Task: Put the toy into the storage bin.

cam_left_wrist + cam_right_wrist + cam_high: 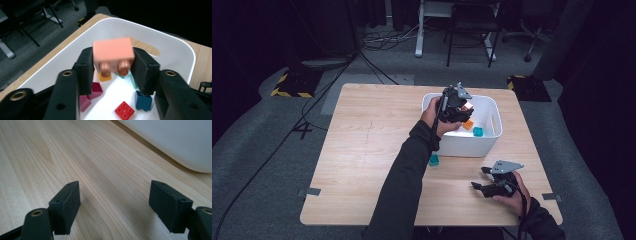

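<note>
Left gripper (113, 71): sits at centre frame in the left gripper view, its two black pads flanking a salmon-pink brick (113, 51). The brick looks motion-blurred and the gaps at its sides are hard to read, so whether the pads press it or have let go cannot be told.
Pink brick: rides between the jaws with its long axis running across from pad to pad, studs pointing down toward the camera. In the high view it shows as a pale spot (466, 106) at the gripper's tip, upper middle of the frame.
Key relation: the brick hangs directly above the floor of the white bin (175, 50), inside its rim, so the drop line runs straight down into the bin.
Bin contents: a red brick (124, 110), a blue brick (143, 100), two magenta bricks (96, 90) and an orange one (105, 77) lie on the floor below the jaws.
Right gripper (113, 205): jaws spread wide with nothing between them, hovering low over the wooden table (75, 157) at the lower right of the high view (482, 179).
Loose piece: a teal brick (433, 160) rests on the table just below the bin's near wall, centre frame; it lies between the two hands, left of the right gripper.
Judgement: the release into the bin appears to be the step in hand.
</note>
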